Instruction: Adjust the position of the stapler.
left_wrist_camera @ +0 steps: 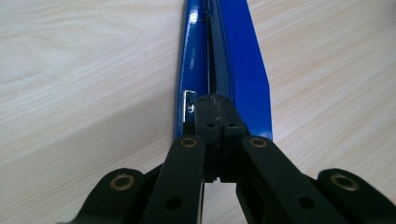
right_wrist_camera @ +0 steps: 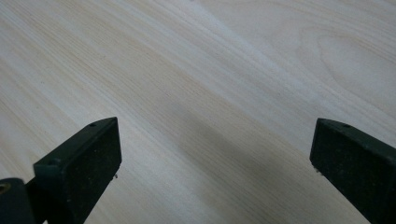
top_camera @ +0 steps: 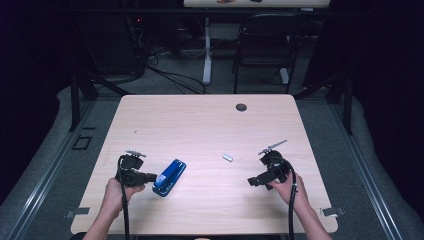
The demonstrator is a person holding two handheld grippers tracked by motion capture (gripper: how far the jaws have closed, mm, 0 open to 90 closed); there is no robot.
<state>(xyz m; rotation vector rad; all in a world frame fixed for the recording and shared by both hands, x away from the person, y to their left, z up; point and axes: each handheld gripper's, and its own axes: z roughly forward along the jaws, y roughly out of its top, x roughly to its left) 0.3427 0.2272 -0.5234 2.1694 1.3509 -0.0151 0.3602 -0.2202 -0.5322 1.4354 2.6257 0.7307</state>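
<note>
Low in the left half of the high view, a blue stapler (top_camera: pixel 169 177) lies flat and slantwise on the wooden table (top_camera: pixel 200 125). At its near end sits the left gripper (top_camera: pixel 152 177); in the left gripper view its jaws are pressed together over the stapler's (left_wrist_camera: pixel 243 70) rear end, though whether they pinch any part is unclear. Lower right, the right gripper (top_camera: pixel 251 182) hovers well apart from it, jaws spread wide above bare wood. Between them lies a small white piece (top_camera: pixel 227 157).

On the pale wooden counter (top_camera: pixel 200 120), the left tool (top_camera: pixel 152 177) meets the glossy blue stapler's (top_camera: pixel 170 177) near end — right tool (top_camera: pixel 252 181) well apart, small white piece (top_camera: pixel 227 157) between.
</note>
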